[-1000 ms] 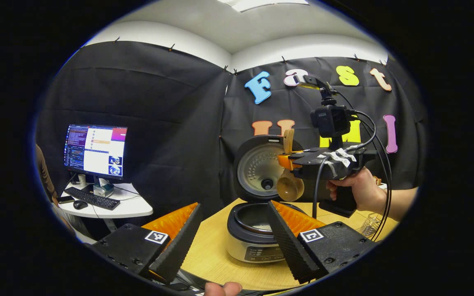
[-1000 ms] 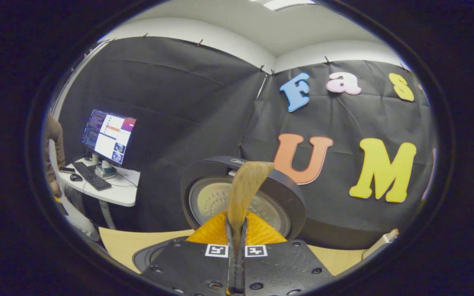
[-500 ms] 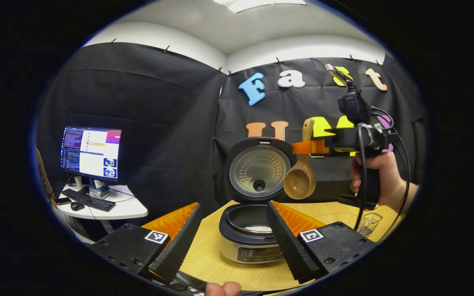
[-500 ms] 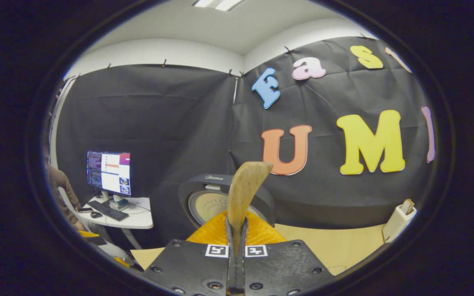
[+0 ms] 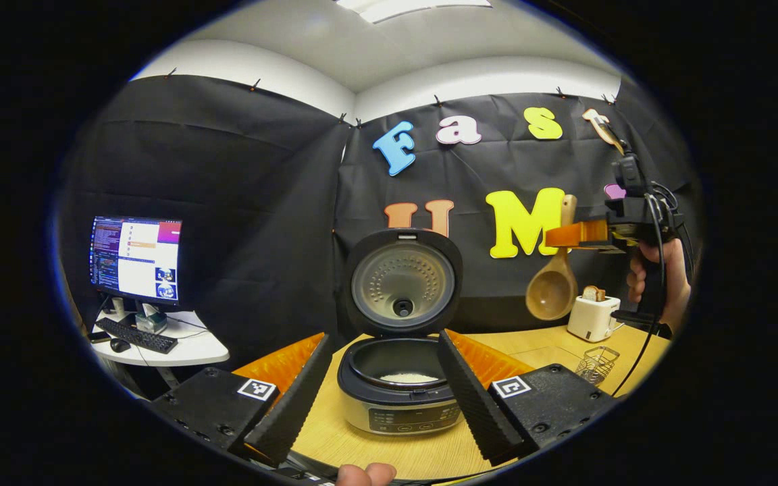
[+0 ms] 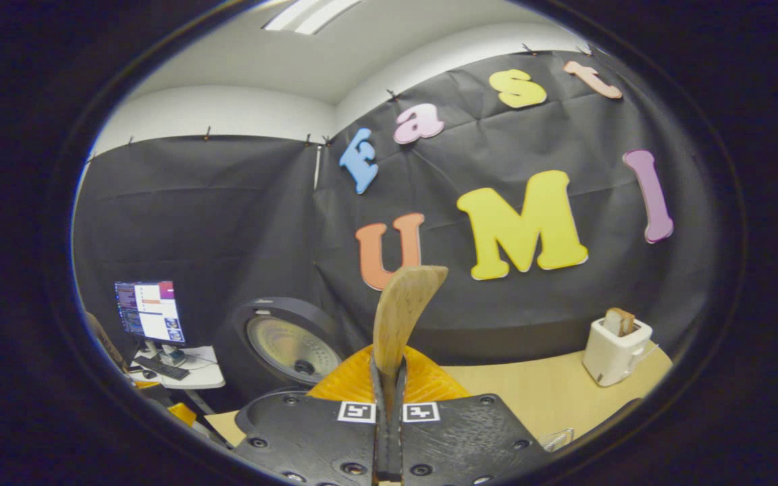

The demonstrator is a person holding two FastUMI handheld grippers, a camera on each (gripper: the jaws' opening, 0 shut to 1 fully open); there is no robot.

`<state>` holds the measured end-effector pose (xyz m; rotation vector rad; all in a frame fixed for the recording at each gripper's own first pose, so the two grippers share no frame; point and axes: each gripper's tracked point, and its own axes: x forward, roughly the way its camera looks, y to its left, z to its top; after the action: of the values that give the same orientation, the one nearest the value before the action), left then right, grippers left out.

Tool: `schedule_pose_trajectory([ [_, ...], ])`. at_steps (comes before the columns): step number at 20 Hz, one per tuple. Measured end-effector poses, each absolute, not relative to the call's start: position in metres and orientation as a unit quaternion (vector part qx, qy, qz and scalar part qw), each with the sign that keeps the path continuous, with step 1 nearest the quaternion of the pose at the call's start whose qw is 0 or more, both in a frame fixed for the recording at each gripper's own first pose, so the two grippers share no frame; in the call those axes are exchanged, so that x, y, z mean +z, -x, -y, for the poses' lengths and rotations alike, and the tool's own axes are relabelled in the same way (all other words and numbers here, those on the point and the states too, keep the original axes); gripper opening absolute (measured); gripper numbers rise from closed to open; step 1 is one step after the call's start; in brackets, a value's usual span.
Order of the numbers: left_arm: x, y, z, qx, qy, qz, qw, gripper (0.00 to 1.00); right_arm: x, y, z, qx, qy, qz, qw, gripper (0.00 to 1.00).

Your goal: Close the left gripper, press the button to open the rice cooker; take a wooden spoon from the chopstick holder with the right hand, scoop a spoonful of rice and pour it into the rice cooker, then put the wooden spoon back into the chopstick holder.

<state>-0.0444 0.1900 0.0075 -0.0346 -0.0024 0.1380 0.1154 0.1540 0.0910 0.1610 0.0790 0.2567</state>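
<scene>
Wood table [image 5: 551, 341] w/ rice cooker [image 5: 399, 388], toaster [image 5: 591, 316], wire basket [image 5: 596, 364]

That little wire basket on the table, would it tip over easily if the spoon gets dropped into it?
Probably. The wire basket looks small and open-meshed, so likely light. The wooden spoon looks taller, with a heavy bowl, so it could lever it over.

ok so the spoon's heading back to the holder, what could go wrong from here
The right gripper pinches the wooden spoon near the top of its handle, bowl hanging low, so it may swing or twist in the grip on the way down. The wire chopstick holder looks light and narrow; an off-centre entry could tip or push it. The toaster stands close behind it, so the spoon bowl might knock it.
</scene>
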Motion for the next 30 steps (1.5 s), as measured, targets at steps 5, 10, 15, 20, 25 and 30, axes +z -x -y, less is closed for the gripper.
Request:
schedule_pose_trajectory([
  [5, 0.005, 0.038, -0.17, 0.037, 0.029, -0.002, 0.999, 1.0, 0.063, -0.114, -0.053, 0.031, -0.105, -0.05, 0.993, 0.0],
  [10, 0.006, 0.038, -0.162, 0.03, 0.019, -0.003, 0.999, 1.0, 0.019, -0.105, 0.025, -0.057, -0.137, -0.065, 0.987, 0.0],
  [15, -0.001, 0.034, -0.159, 0.022, 0.019, -0.01, 1.0, 1.0, -0.019, -0.107, 0.044, -0.083, -0.154, -0.085, 0.981, 0.0],
  [20, -0.001, 0.036, -0.167, 0.038, 0.012, -0.012, 0.999, 1.0, -0.042, -0.116, 0.046, -0.099, -0.13, -0.076, 0.984, 0.0],
  [25, 0.002, 0.037, -0.171, 0.039, 0.016, -0.008, 0.999, 1.0, -0.072, -0.119, 0.046, -0.109, -0.131, -0.093, 0.981, 0.0],
  [30, 0.001, 0.038, -0.168, 0.036, 0.012, -0.011, 0.999, 1.0, -0.1, -0.118, 0.04, -0.11, -0.122, -0.107, 0.981, 0.0],
])
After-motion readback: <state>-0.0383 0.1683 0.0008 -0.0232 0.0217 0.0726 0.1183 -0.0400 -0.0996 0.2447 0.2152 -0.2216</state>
